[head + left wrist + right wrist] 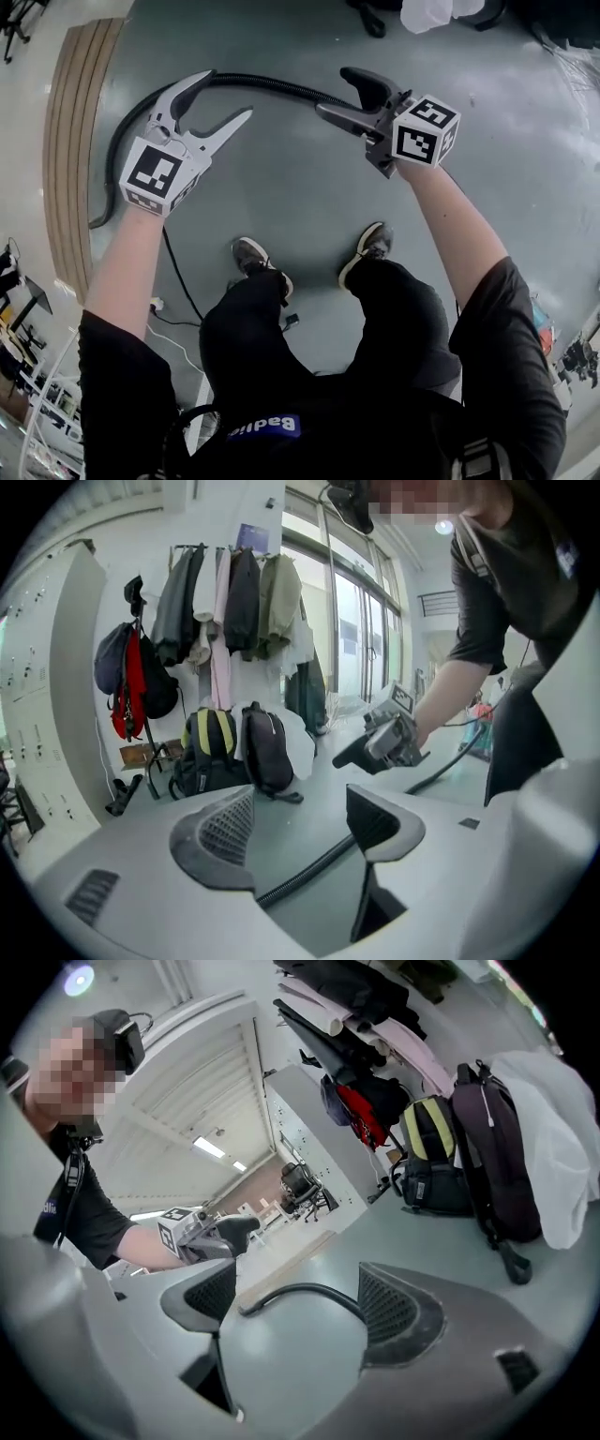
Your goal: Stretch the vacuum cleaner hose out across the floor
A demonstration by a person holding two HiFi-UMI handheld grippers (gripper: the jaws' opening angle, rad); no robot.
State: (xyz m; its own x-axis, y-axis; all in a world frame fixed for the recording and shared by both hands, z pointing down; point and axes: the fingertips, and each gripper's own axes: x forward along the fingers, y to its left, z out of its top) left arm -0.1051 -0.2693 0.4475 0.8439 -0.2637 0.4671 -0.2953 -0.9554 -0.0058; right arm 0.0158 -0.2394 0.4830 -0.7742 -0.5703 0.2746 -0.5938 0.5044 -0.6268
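Currently both grippers hang open above the black hose (272,84), which lies on the grey floor (300,187) in a bend rather than a straight line. One end rests beside the pale wooden strip (70,141) at the left. From there the hose curls up and across in front of the person's shoes (253,253), then passes under the right gripper (333,91). The left gripper (230,94) holds its jaws apart with the hose showing in the gap between them, but neither pad presses on it, so nothing is gripped. The right gripper's jaws are likewise spread, with the hose's curve framed between them on the floor and not clamped. Each tool seems placed over a different stretch of the hose, probably so that the two can take it and pull it apart to take out the bend. How close the jaws are to the hose I cannot tell. By my reading, the stretching is hardly begun.
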